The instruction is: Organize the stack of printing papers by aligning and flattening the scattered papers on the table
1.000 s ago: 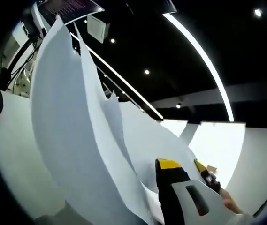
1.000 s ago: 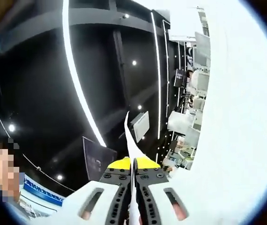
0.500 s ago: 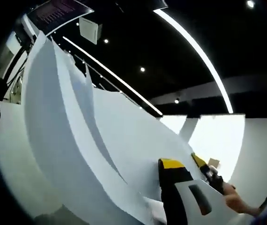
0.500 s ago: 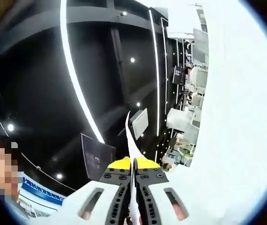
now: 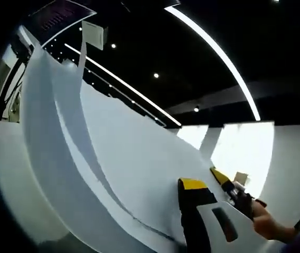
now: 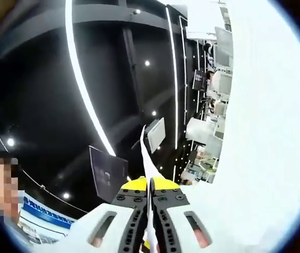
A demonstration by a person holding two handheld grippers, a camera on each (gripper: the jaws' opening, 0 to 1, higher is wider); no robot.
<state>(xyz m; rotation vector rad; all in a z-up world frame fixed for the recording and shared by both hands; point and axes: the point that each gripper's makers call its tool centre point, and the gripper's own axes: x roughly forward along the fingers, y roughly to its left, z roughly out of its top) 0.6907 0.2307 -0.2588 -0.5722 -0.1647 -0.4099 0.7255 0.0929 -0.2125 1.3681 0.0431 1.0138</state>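
Item: printing papers (image 5: 139, 174), white sheets raised on edge, fanned apart at their far ends; seen edge-on (image 6: 145, 153) in the right gripper view.

Right gripper (image 6: 151, 184): I have it clamped on the papers' edge, yellow-tipped jaws pressed together with the sheets between.

Left gripper (image 5: 193, 185): one yellow-tipped jaw lies against the papers; its other jaw is hidden, so I cannot tell whether it is holding. The right gripper (image 5: 234, 192), with a hand (image 5: 268, 226) behind it, shows beyond.

Risk, my judgement: loose inner sheets may slip out and fan wider, since a single-corner clamp leaves far edges free. Squeezing could crease them.
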